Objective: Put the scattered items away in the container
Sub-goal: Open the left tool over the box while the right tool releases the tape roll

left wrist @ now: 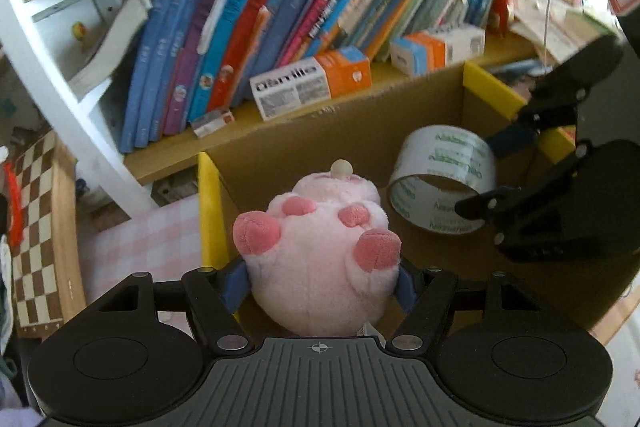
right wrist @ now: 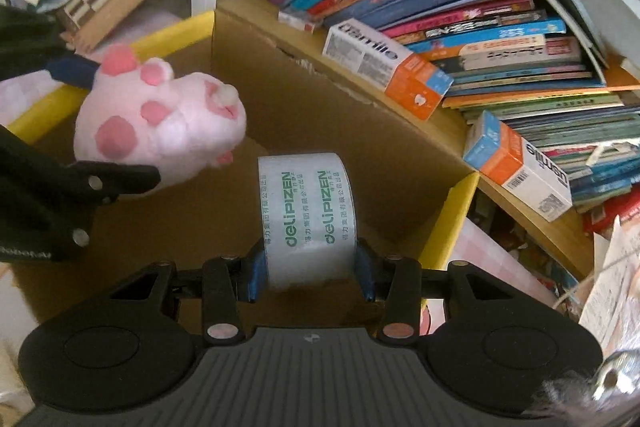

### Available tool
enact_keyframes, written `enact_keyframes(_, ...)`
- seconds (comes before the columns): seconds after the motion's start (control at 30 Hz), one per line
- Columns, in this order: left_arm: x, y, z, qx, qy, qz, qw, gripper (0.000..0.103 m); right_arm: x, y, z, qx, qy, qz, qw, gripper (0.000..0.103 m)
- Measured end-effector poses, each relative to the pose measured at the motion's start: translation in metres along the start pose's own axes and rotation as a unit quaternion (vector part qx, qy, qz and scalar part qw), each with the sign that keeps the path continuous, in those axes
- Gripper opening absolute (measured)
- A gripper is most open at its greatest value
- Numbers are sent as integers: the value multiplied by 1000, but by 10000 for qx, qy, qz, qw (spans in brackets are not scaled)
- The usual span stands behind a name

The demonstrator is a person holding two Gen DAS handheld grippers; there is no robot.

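- Plush toy (left wrist: 320, 251), pink, gripped belly-outward by the left gripper (left wrist: 322, 285); its fingers (left wrist: 236, 285) press in on both flanks, spread about the toy's width.
- Tape roll (right wrist: 308, 219), clamped across its width by the right gripper (right wrist: 310, 273); the roll's axis runs finger to finger.
- Cardboard box (right wrist: 360, 131), yellow-edged and open-topped, lies beneath and ahead of both loads; both seem held over its mouth, clear of the floor inside.
- Deciding relation: box interior sits straight down from each pair of fingers; neither hand looks clearly nearer, so lowering and letting go would likely suffice.
- Bookshelf (left wrist: 280, 27) stands behind the box.
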State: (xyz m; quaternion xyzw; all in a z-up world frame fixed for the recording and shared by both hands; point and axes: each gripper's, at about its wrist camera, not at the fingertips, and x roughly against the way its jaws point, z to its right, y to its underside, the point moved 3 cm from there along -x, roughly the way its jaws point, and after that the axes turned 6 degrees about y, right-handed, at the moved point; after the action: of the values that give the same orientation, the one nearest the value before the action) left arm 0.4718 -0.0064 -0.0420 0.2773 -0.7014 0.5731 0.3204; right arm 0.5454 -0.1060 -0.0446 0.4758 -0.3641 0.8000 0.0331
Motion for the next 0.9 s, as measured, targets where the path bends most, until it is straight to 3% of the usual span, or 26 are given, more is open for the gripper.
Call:
enact_keyframes(0.33,-21,-6,3,-267,-21,-275,9993,72,-14,-12,3,201,18,52,9998,40)
enact_keyframes(0.53,-25,-8,5,-430,74,-471,9979,79,-18,-17,5,135,-8,131,9998,43)
enact_keyframes(0.6,-25,-7,7,-488,49,-480,9976,80,-19,-17,5,83,-60,133,9999,57)
enact_keyframes(0.73,-22,-6,6,-508,55,-458,9976,82,-19,-15,4,64,-103,158,9998,61)
enact_keyframes(0.9,-17,-5,8,-646,14,-431,9970,87,-13,-11,1,144,-164,196,9996,80)
